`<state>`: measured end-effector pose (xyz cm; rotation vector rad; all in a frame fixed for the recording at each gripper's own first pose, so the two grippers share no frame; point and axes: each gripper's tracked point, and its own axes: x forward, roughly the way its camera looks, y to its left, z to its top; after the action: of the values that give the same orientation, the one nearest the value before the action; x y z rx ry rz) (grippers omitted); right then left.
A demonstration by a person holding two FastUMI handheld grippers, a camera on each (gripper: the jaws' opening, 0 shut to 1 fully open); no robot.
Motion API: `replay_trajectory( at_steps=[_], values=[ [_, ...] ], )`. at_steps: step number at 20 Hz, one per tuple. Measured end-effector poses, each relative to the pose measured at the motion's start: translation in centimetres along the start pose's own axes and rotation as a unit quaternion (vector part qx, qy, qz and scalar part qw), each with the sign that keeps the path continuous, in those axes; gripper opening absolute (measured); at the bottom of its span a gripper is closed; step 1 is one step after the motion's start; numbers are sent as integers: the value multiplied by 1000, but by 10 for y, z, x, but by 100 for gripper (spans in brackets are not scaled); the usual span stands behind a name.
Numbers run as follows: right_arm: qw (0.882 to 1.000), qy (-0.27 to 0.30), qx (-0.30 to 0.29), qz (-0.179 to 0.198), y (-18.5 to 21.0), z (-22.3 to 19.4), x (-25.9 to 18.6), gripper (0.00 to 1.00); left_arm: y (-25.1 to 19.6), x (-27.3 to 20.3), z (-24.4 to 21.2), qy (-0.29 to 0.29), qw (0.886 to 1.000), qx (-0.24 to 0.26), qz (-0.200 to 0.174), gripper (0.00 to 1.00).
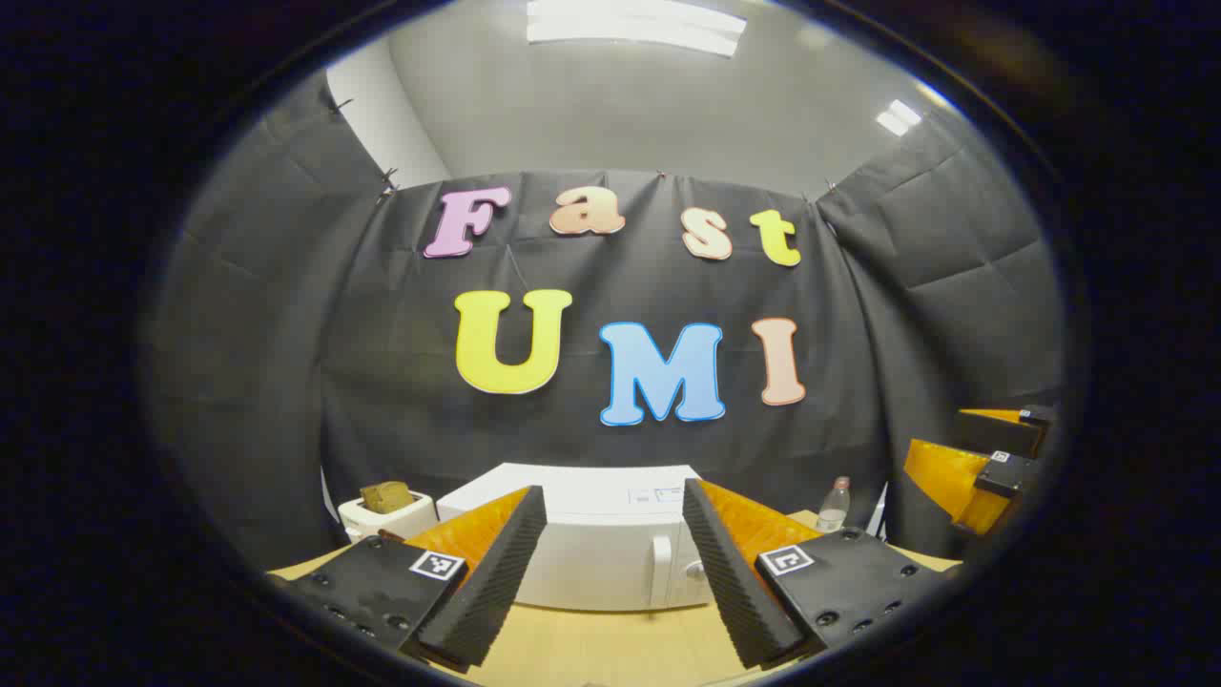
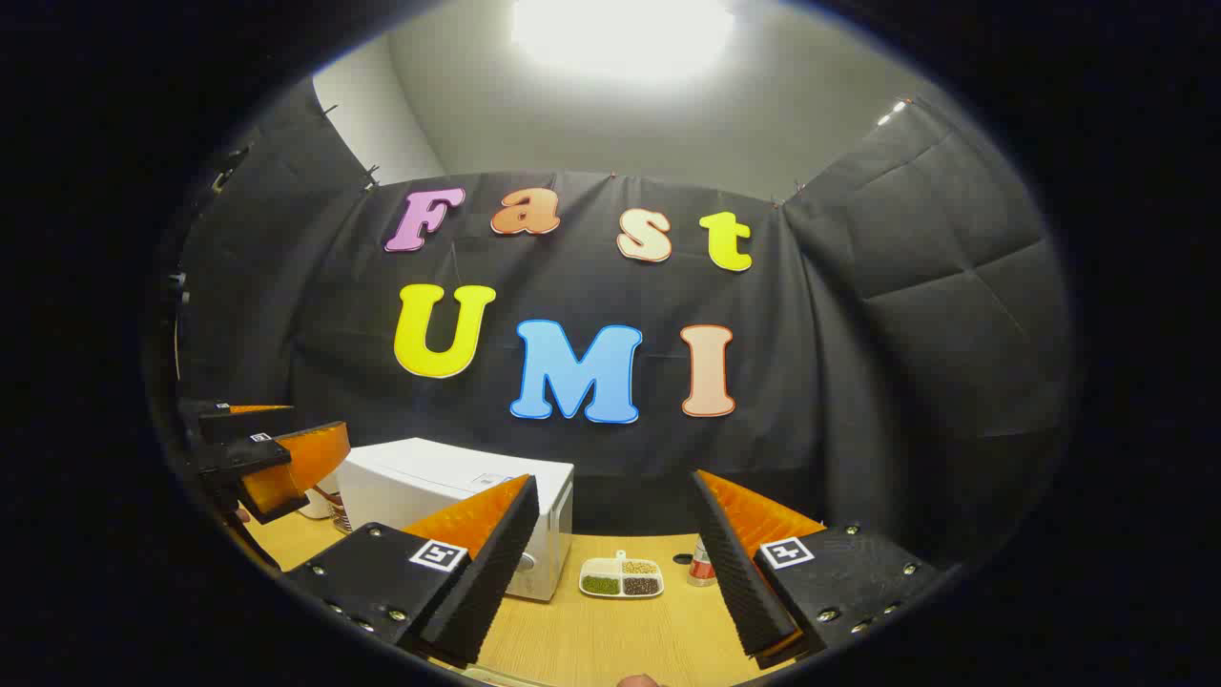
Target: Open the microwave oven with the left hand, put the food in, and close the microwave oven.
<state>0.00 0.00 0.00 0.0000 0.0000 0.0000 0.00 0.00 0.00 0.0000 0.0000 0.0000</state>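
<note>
A white microwave oven [image 1: 591,544] stands on the wooden table [image 1: 610,649] with its door closed and its handle [image 1: 660,571] on the right side of the front. My left gripper [image 1: 612,489] hovers in front of it, open and holding nothing. In the right gripper view the microwave oven [image 2: 448,496] is to the left. Right of it lies a white divided plate [image 2: 622,578] with green, tan and dark food. My right gripper [image 2: 615,479] is open and holding nothing, above the table in front of the plate. The left gripper [image 2: 277,458] shows at the far left.
A white toaster [image 1: 386,515] with a brown slice in it stands left of the microwave oven. A clear bottle [image 1: 833,506] stands to its right. A small red-labelled container [image 2: 701,563] sits beside the plate. The right gripper [image 1: 992,458] hangs at the far right.
</note>
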Motion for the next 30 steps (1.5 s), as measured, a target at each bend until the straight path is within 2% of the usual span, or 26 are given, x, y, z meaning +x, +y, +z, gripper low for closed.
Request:
replay_trajectory(
  at_steps=[14,21,30],
  values=[
    [1000,-1,8,-14,6,6,-1,96,12,4,-9,2,1000,9,-4,96],
    [1000,1,8,-25,0,6,-4,96,0,8,-12,2,1000,2,-24,96],
    [998,9,-7,-61,-22,6,-30,96,-20,54,-35,1,998,1,-58,96]
  ],
)
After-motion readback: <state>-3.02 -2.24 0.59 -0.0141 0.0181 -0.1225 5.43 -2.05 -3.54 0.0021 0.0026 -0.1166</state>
